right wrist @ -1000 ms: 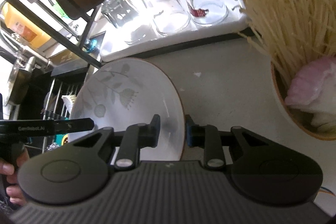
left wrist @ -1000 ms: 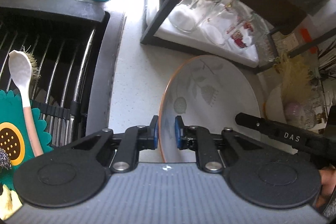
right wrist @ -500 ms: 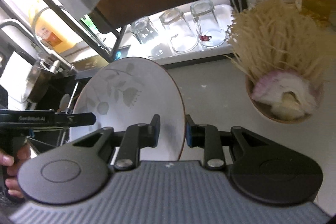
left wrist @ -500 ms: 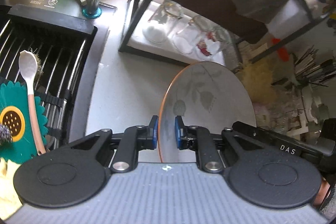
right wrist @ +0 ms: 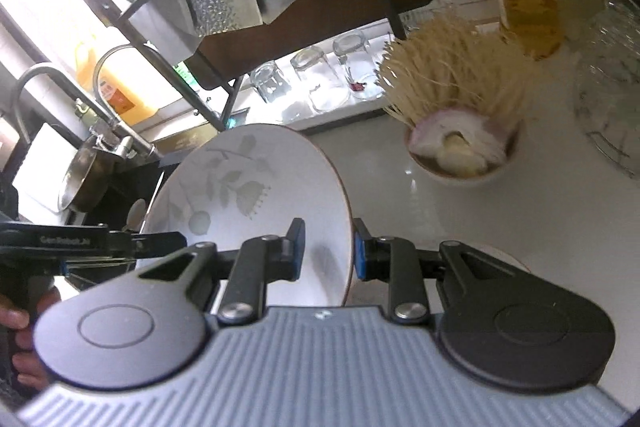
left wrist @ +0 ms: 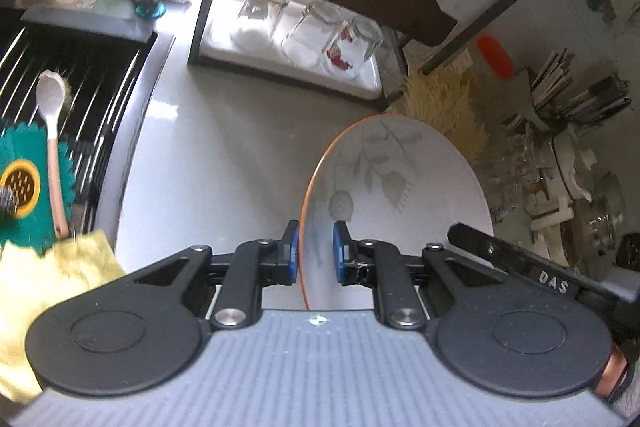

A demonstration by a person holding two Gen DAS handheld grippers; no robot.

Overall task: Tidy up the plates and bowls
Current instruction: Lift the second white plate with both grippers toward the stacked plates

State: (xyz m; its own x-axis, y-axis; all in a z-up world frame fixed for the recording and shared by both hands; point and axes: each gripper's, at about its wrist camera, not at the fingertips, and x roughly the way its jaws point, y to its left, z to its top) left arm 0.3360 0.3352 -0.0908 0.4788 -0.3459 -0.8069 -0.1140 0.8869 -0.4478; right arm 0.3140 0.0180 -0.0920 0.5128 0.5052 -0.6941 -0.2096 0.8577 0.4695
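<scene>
Plate point(left wrist: 404, 195) — white, leaf-patterned, orange-rimmed — is hanging tilted on edge above the pale counter point(left wrist: 224, 155), with both tools clamping its rim. Left gripper point(left wrist: 316, 247) is pinching one side and right gripper point(right wrist: 329, 247) the opposite side (3 upturned glasses point(left wrist: 308, 31) are sitting on the rack tray behind).

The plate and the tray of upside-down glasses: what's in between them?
In the left wrist view, only bare white countertop lies between the plate and the tray of glasses; nothing sits on that stretch.
</scene>
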